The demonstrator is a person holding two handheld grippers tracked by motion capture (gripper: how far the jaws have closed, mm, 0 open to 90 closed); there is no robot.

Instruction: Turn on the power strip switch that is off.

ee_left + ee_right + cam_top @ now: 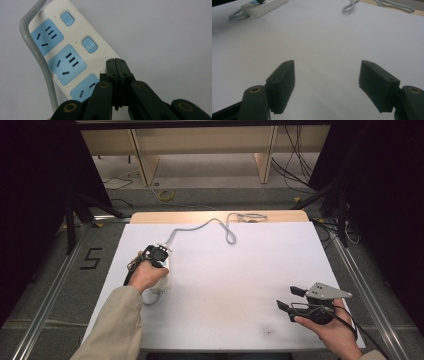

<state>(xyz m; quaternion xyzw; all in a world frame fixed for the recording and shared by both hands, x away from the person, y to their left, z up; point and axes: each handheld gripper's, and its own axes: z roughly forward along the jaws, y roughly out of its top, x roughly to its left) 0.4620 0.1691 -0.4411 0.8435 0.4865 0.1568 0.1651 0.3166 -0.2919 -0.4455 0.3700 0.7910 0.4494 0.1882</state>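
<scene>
A white power strip (168, 280) with blue sockets (67, 64) and blue switches (89, 45) lies at the left of the white table (235, 265). My left gripper (159, 256) points down over it, held in a hand. Its jaws are shut with nothing between them, and the tips (118, 63) sit at the strip's switch-side edge beside the nearest socket. Whether they touch the strip I cannot tell. My right gripper (288, 298) rests at the front right, open and empty (327, 70), aimed across the table toward the power strip (262, 8).
The strip's grey cable (200, 226) snakes to the back of the table and ends by the wooden edge (252, 217); cable (352, 6) is at the top of the right gripper view. Dark frames and floor cables surround the table.
</scene>
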